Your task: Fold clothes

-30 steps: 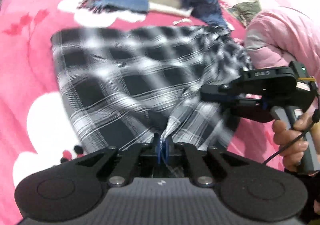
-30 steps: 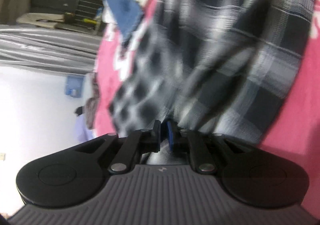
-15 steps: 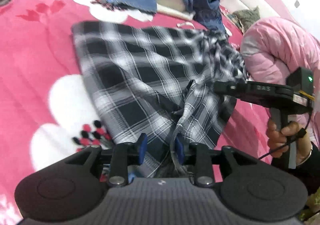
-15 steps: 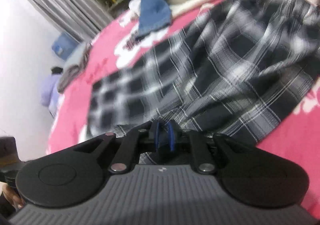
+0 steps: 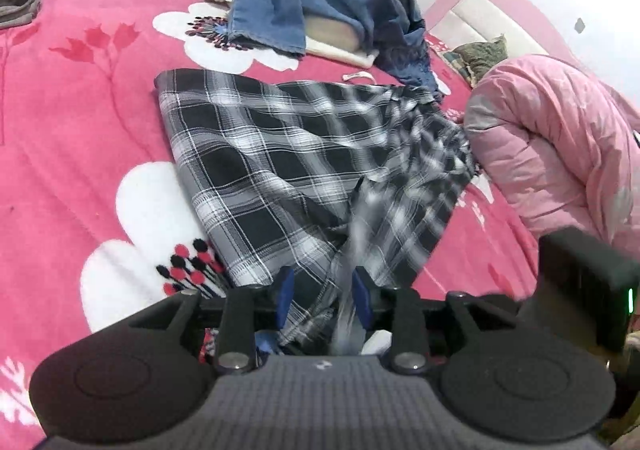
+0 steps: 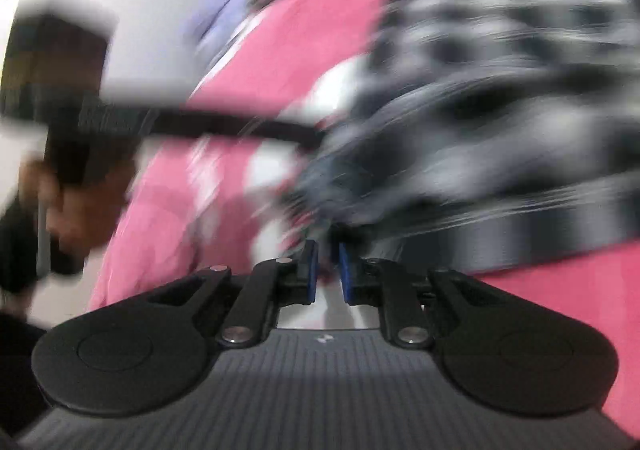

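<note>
The plaid garment lies half-folded on the pink bed. The left gripper has just been opening, cloth slack between its parted jaws. The right gripper has just been opening too, nothing visibly clamped. A fold seems just released; next comes regripping an edge.

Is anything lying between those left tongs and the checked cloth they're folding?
Nothing visible. The checked cloth runs right up between the blue pads of the left tongs, whose jaws have just been opening. The blue denim pile and pink jacket lie beyond and beside it, not between.
</note>
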A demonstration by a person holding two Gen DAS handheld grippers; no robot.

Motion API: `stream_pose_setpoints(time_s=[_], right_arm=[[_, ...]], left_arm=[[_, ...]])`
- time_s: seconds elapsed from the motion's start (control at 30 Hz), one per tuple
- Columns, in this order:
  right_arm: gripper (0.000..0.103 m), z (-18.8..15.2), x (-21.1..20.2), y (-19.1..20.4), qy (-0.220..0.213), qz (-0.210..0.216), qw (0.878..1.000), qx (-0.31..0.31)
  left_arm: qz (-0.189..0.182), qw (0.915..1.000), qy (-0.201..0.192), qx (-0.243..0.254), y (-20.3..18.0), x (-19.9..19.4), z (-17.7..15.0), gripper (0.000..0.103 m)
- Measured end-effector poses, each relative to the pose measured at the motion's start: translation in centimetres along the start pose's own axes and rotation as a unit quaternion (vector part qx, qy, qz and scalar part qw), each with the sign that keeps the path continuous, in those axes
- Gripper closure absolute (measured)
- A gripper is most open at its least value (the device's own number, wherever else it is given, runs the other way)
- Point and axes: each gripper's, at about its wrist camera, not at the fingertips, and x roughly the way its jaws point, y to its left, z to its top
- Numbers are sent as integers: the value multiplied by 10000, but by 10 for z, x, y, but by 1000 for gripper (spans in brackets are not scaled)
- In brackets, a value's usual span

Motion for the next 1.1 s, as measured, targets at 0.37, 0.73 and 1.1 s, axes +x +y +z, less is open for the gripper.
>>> stream_pose_setpoints(time_s=[0.37,0.73,1.1], right_arm=[[70,-22,-48,15,151,-245,9996,-50],[60,16,-136,-141,-1769,-887,9175,3451],[80,15,-96,-150,-304,-1359,9618,2355]], left_arm=[[238,9875,251,1537,-54,47,-19,65],[603,9490,141,3091,-92,52,-63,99],[658,9276,453,3650,-87,53,-89,100]])
